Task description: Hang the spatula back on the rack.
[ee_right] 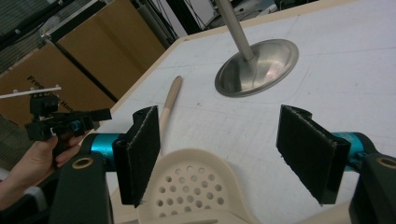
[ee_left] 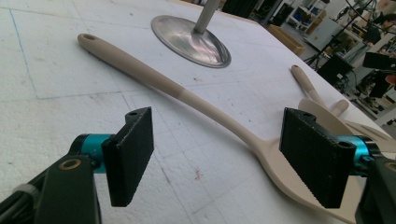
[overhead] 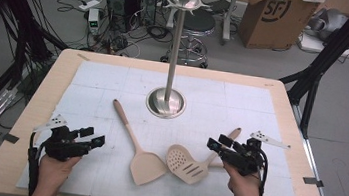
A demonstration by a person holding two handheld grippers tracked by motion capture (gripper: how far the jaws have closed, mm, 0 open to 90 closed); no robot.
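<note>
Lying loose (unhung): spatula (overhead: 142, 159), slotted turner (overhead: 185, 164).

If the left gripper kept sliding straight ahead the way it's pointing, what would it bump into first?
Most likely the solid beige spatula. Seen from the left gripper, its handle runs slantwise right between the open jaws, with bare white mat before it. Depth is hard to judge, but nothing else lies nearer; the metal stand base sits farther back.
</note>
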